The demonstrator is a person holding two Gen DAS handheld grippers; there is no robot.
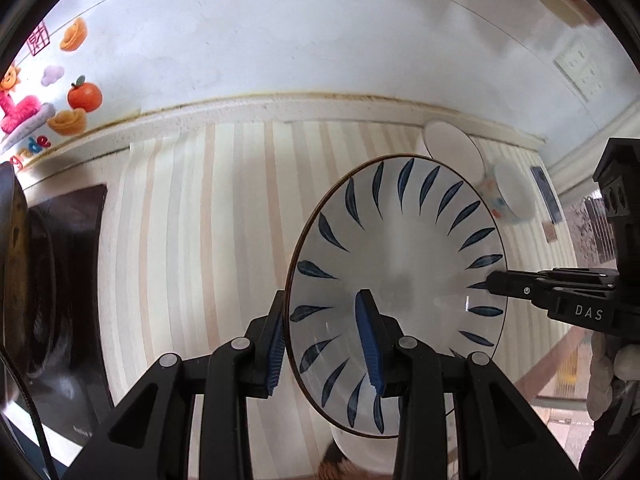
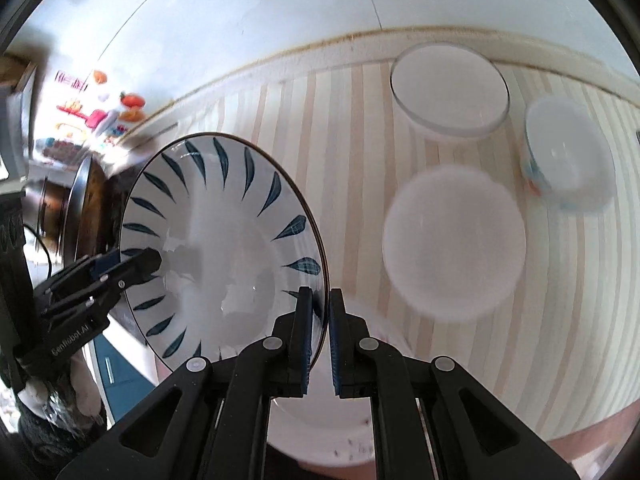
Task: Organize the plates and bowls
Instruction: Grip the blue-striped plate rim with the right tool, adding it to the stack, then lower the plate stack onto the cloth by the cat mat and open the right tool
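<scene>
A white plate with blue leaf marks [image 1: 400, 248] [image 2: 224, 216] hangs tilted, almost on edge, above the striped mat. My left gripper [image 1: 322, 316] straddles its rim, one blue pad behind the plate and one on its face, shut on it. My right gripper [image 2: 320, 292] is shut on the opposite rim, which runs through the narrow gap between its pads. Each gripper shows in the other's view: the left gripper [image 2: 140, 262] and the right gripper [image 1: 494, 280]. A white bowl [image 2: 320, 432] sits under the plate, partly hidden.
On the striped mat [image 2: 340, 128] lie a flat white plate [image 2: 454, 240], a shallow white dish [image 2: 450, 92] [image 1: 452, 146] and a white bowl with a coloured pattern [image 2: 568, 156] [image 1: 514, 196]. A dark pan [image 1: 16, 272] on a black cooktop [image 1: 76, 280] stands at the left. A wall runs behind.
</scene>
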